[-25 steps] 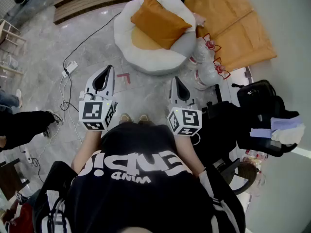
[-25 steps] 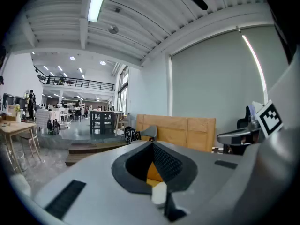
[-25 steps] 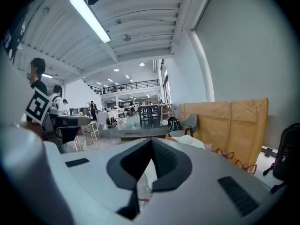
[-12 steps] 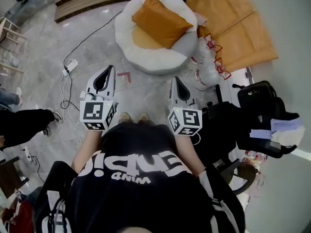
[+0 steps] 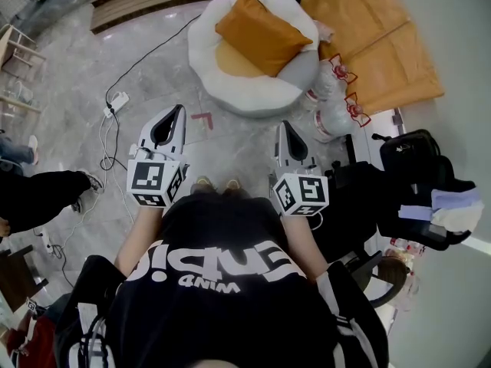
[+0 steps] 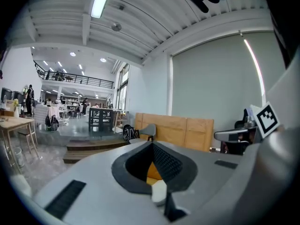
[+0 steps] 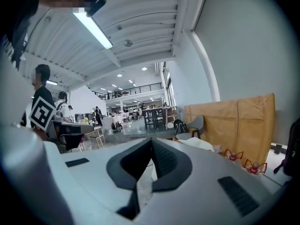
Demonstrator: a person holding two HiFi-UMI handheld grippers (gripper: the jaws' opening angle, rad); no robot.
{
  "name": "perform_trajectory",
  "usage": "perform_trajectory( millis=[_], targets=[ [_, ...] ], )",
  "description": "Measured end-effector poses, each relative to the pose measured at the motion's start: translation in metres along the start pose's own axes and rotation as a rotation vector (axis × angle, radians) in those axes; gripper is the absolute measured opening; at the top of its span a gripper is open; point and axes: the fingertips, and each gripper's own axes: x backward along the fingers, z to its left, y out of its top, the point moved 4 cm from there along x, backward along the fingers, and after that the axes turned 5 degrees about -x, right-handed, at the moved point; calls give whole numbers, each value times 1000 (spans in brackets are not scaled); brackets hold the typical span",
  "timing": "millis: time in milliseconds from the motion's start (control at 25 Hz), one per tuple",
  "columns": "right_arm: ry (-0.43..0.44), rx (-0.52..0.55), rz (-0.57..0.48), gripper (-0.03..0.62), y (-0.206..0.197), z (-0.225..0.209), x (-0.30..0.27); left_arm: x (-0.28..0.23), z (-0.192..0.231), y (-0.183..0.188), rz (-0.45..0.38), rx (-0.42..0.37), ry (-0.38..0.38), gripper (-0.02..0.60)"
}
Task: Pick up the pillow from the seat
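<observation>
The orange pillow [image 5: 263,31] is seen lying tilted on the round white seat [image 5: 230,90], well ahead of both claws, and part of a yellow patch [image 5: 229,58] on the seat's top is hidden under it. The pillow is touched by neither claw. The left claw [image 5: 179,110] is held low over the grey floor [image 5: 77,75] with its tips pressed together and nothing gripped; in the left gripper view only a sliver of orange is caught through the hollow behind the closed tips [image 6: 152,144], and whether that sliver is pillow or patch cannot be told. The right claw [image 5: 284,126] is likewise closed and empty, and in its own view [image 7: 151,139] only an edge of the seat [image 7: 197,143] is shown. Beside the seat two small white objects with red bows [image 5: 335,102] are too small to be identified. At the left edge a person's leg [image 5: 38,199] is cut off.
</observation>
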Motion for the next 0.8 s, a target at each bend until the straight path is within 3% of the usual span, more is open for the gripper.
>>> perform_trajectory(
  millis=[800],
  targets=[
    [-91,13,-32,21,-1,22,-5,-4,45,-6,-13,8,-72,9]
  ],
)
